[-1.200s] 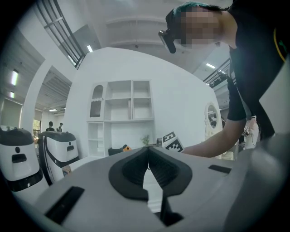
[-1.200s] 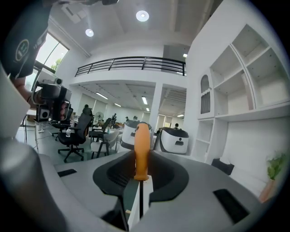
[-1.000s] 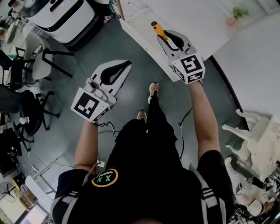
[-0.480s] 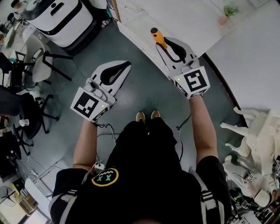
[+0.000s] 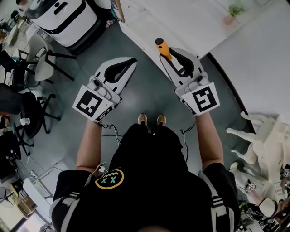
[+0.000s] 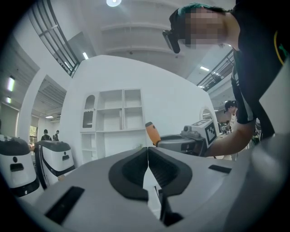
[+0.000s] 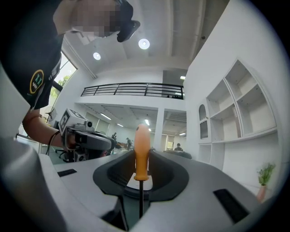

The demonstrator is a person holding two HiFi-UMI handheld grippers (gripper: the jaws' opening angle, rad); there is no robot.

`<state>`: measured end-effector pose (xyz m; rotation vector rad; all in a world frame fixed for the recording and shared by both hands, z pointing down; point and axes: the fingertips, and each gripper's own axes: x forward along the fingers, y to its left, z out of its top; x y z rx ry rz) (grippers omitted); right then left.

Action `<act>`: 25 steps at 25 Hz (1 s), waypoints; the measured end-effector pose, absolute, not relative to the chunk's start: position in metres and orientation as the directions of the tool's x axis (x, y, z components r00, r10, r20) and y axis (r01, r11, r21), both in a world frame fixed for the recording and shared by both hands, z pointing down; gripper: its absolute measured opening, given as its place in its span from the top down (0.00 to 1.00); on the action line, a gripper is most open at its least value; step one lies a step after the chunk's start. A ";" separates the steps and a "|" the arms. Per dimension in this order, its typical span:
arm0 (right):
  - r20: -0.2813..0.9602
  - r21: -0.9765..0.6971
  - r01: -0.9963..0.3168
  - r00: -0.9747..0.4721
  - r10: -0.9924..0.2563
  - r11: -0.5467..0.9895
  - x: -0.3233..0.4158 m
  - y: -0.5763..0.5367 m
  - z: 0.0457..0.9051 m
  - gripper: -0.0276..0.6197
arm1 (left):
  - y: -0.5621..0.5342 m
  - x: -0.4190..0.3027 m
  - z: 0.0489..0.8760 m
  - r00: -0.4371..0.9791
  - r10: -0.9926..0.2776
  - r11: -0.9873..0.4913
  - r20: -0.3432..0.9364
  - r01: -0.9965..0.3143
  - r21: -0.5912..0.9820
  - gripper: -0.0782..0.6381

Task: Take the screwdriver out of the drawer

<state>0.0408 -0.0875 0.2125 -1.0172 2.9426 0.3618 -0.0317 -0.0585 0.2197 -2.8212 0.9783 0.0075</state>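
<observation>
An orange-handled screwdriver [image 5: 162, 47] sticks out past the tips of my right gripper [image 5: 166, 58], which is shut on it. In the right gripper view the orange handle [image 7: 142, 152] stands upright between the black pads and the thin shaft [image 7: 141, 199] runs down behind it. The gripper is held in the air over the dark floor, just in front of the white cabinet [image 5: 149, 27]. My left gripper [image 5: 128, 64] hovers to the left of it, shut with nothing in it; its jaws meet in a thin line [image 6: 147, 158]. No drawer is clearly visible.
Black office chairs [image 5: 41, 63] and a white machine [image 5: 63, 18] stand at the left and upper left. White figurines [image 5: 263, 145] crowd the right side. A small potted plant [image 5: 231, 11] sits on the white surface. White shelves [image 6: 111, 118] stand ahead.
My right gripper has drawn back from the white cabinet toward the person with the screwdriver still in it. The left gripper shifted slightly. The person's feet stepped back.
</observation>
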 end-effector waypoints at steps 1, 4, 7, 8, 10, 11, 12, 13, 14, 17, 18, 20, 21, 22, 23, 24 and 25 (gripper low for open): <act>-0.095 0.201 -0.610 -0.791 -0.604 0.767 0.044 -0.083 0.208 0.77 | -0.058 -0.026 0.218 0.785 -0.617 -0.773 -0.058 -0.618 -0.146 0.86; -0.092 0.216 -0.600 -0.798 -0.596 0.770 0.061 -0.073 0.207 0.77 | -0.056 -0.011 0.214 0.783 -0.619 -0.770 -0.066 -0.621 -0.147 0.86; -0.093 0.212 -0.604 -0.795 -0.600 0.768 0.078 -0.062 0.207 0.77 | -0.054 0.004 0.213 0.784 -0.616 -0.772 -0.075 -0.620 -0.137 0.86; -0.096 0.209 -0.608 -0.792 -0.603 0.766 0.083 -0.058 0.207 0.77 | -0.052 0.008 0.212 0.786 -0.614 -0.774 -0.077 -0.618 -0.136 0.86; -0.100 0.202 -0.615 -0.787 -0.609 0.762 0.092 -0.052 0.207 0.77 | -0.050 0.017 0.211 0.790 -0.608 -0.778 -0.078 -0.613 -0.139 0.86; -0.101 0.200 -0.618 -0.785 -0.612 0.760 0.095 -0.050 0.208 0.77 | -0.049 0.020 0.210 0.792 -0.606 -0.779 -0.079 -0.611 -0.141 0.86; -0.101 0.200 -0.621 -0.783 -0.614 0.758 0.097 -0.048 0.209 0.77 | -0.048 0.022 0.209 0.793 -0.604 -0.781 -0.080 -0.608 -0.142 0.86; -0.100 0.200 -0.623 -0.781 -0.617 0.756 0.100 -0.046 0.210 0.77 | -0.047 0.024 0.209 0.795 -0.601 -0.783 -0.081 -0.606 -0.142 0.86; -0.099 0.200 -0.625 -0.779 -0.619 0.755 0.102 -0.045 0.210 0.77 | -0.046 0.026 0.209 0.797 -0.599 -0.784 -0.082 -0.604 -0.143 0.86; -0.099 0.201 -0.633 -0.773 -0.627 0.748 0.107 -0.045 0.210 0.77 | -0.044 0.030 0.208 0.803 -0.590 -0.790 -0.083 -0.596 -0.146 0.86; -0.099 0.203 -0.635 -0.771 -0.629 0.746 0.108 -0.046 0.210 0.77 | -0.044 0.030 0.207 0.805 -0.588 -0.791 -0.083 -0.593 -0.147 0.86; -0.098 0.211 -0.637 -0.768 -0.633 0.741 0.108 -0.045 0.210 0.77 | -0.044 0.030 0.207 0.808 -0.584 -0.795 -0.081 -0.589 -0.148 0.86; -0.099 0.218 -0.639 -0.766 -0.635 0.738 0.108 -0.045 0.209 0.77 | -0.043 0.030 0.207 0.809 -0.583 -0.796 -0.080 -0.588 -0.148 0.86; -0.101 0.224 -0.641 -0.764 -0.637 0.734 0.108 -0.044 0.209 0.77 | -0.043 0.030 0.208 0.810 -0.582 -0.796 -0.079 -0.587 -0.147 0.86; -0.102 0.230 -0.643 -0.762 -0.639 0.730 0.108 -0.044 0.209 0.77 | -0.043 0.029 0.208 0.810 -0.581 -0.797 -0.078 -0.586 -0.146 0.86; -0.101 0.234 -0.645 -0.761 -0.641 0.728 0.108 -0.044 0.209 0.78 | -0.042 0.029 0.208 0.811 -0.581 -0.798 -0.077 -0.585 -0.146 0.86; -0.099 0.236 -0.645 -0.760 -0.642 0.727 0.108 -0.044 0.210 0.78 | -0.042 0.028 0.208 0.811 -0.580 -0.798 -0.077 -0.585 -0.145 0.86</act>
